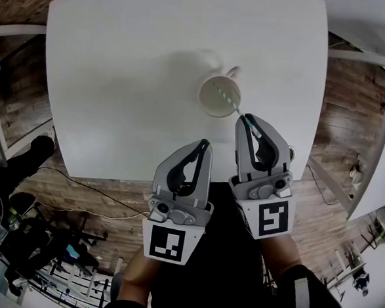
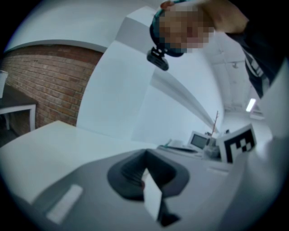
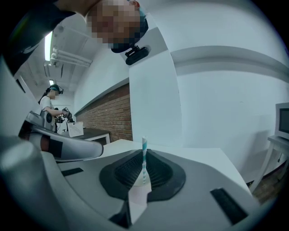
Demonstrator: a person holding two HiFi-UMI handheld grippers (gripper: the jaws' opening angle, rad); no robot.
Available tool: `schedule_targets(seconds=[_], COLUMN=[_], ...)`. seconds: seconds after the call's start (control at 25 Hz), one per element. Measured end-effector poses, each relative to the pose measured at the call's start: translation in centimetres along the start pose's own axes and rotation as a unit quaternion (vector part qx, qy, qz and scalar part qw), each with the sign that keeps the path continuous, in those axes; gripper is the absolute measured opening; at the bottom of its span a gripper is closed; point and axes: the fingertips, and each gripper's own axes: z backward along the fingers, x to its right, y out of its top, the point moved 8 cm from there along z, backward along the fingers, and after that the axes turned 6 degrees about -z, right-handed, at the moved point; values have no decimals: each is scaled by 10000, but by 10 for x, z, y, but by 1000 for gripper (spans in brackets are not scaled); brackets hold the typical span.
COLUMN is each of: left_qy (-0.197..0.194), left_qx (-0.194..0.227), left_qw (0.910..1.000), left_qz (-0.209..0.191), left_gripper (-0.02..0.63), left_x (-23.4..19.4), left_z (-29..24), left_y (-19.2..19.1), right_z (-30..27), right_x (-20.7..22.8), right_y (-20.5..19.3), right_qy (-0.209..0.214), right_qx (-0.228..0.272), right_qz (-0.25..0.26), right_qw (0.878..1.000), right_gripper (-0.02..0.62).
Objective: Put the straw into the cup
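Observation:
A white paper cup (image 1: 217, 98) with a small handle stands upright on the white table (image 1: 132, 80), right of centre. My right gripper (image 1: 246, 119) hovers just near of the cup, shut on a teal-and-white striped straw (image 1: 236, 108). The straw's far end slants over the cup's mouth. In the right gripper view the straw (image 3: 144, 155) sticks up between the closed jaws of the right gripper (image 3: 143, 170). My left gripper (image 1: 204, 145) hangs to the left over the table's near edge, shut and empty. In its own view the left gripper (image 2: 146, 168) holds nothing.
The table's near edge (image 1: 112, 176) runs just under both grippers, with wooden floor, cables and a dark chair (image 1: 20, 171) below it. Another person (image 3: 52, 101) stands far off by a dark table with a white basket (image 3: 76, 129).

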Motion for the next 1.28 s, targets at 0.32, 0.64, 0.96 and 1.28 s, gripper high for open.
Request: schedule_targets(seconds=[0.32, 0.64, 0.96, 1.28], left_qy=[-1, -17, -32, -20], left_qx=[6, -20, -42, -22], left_qw=[10000, 10000, 10000, 10000], left_qz=[9, -11, -56, -60], left_gripper=[4, 5, 3, 5], left_x=[2, 7, 13, 13], left_z=[0, 5, 5, 8], left_y=[0, -2, -1, -2], right_z=[7, 12, 17, 16], right_x=[0, 0, 2, 1], right_y=[-5, -12, -16, -21], right_qy=[-12, -24, -27, -40], right_qx=[-24, -12, -43, -114], right_qz=[-7, -42, -46, -50], right_qw=[10000, 10000, 10000, 9999], right_gripper=[23, 23, 23, 23])
